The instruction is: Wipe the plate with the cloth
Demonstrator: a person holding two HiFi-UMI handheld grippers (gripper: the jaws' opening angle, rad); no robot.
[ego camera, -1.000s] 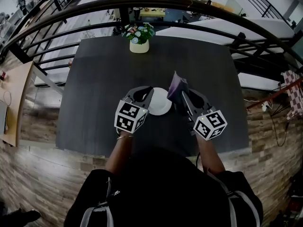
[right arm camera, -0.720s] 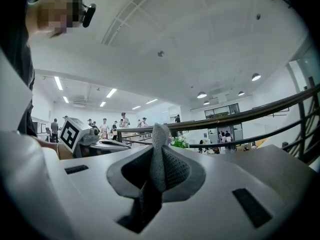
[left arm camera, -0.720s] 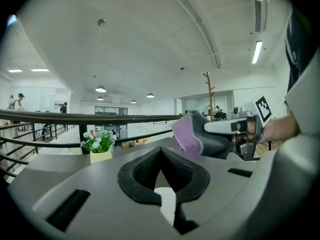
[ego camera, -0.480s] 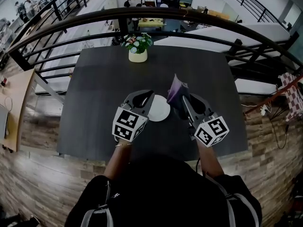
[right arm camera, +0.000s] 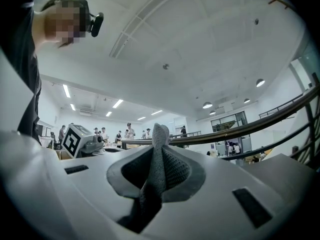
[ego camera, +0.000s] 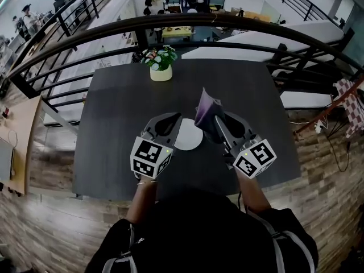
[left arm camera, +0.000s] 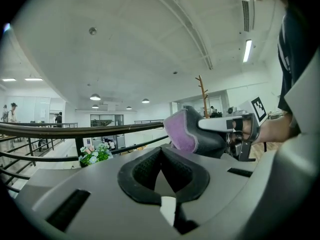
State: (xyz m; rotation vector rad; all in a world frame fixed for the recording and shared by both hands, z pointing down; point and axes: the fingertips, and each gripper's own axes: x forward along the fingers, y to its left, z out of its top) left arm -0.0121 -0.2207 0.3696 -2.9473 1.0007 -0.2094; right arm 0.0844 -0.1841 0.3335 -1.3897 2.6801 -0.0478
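Note:
A small white plate [ego camera: 189,135] hangs over the dark table [ego camera: 114,124], its left rim pinched in my left gripper [ego camera: 170,121], which is shut on it. In the left gripper view a white sliver of the plate [left arm camera: 168,210] shows between the closed pads. My right gripper [ego camera: 216,120] is shut on a purple-grey cloth [ego camera: 207,108] that sticks up past its tips, just right of the plate. The cloth [right arm camera: 159,151] fills the closed jaws in the right gripper view. From the left gripper view the cloth [left arm camera: 181,132] sits just beyond the left jaws.
A cream pot of flowers [ego camera: 161,67] stands at the table's far edge. A curved black railing [ego camera: 227,24] runs behind the table, with a drop to a lower floor beyond. Wooden flooring surrounds the table.
Both grippers have risen toward the head camera, carrying the plate and the cloth up with them. Their jaws stay closed as before.

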